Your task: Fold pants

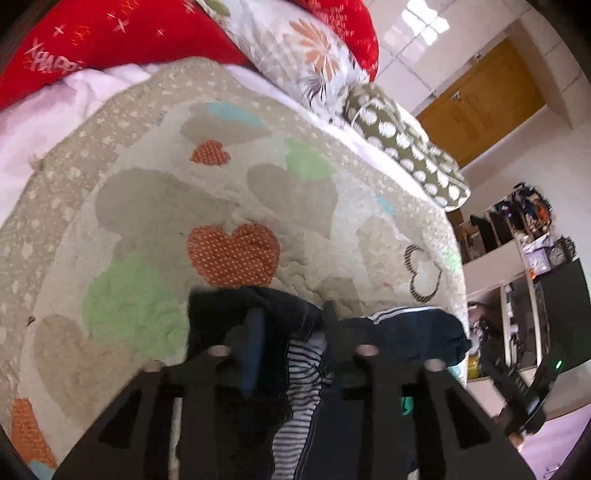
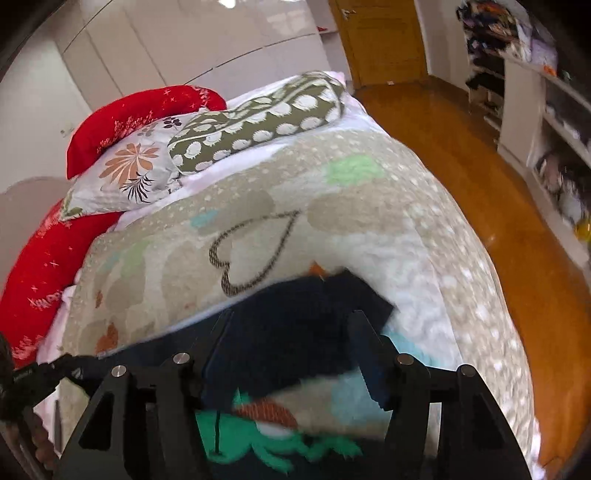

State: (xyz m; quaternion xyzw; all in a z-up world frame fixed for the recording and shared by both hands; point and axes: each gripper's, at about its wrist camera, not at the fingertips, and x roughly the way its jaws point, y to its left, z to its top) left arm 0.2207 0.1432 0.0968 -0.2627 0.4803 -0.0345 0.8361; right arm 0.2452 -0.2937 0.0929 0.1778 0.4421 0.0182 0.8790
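The dark navy pants [image 1: 413,334] with a striped lining [image 1: 303,387] and white side stripes lie bunched on the heart-patterned quilt [image 1: 221,192]. My left gripper [image 1: 291,317] has navy fabric bunched between its fingers and looks shut on it. In the right wrist view the pants [image 2: 295,325] lie between the wide-apart fingers of my right gripper [image 2: 291,321], which is open over the fabric. A green print [image 2: 258,443] shows on cloth below the gripper.
Red blanket [image 1: 110,33], floral pillow [image 2: 125,173] and spotted olive pillow [image 2: 258,118] lie at the head of the bed. The bed's right edge drops to a wooden floor [image 2: 480,184]. White shelves [image 2: 546,129] with clutter stand beyond, and a wooden door [image 2: 384,40].
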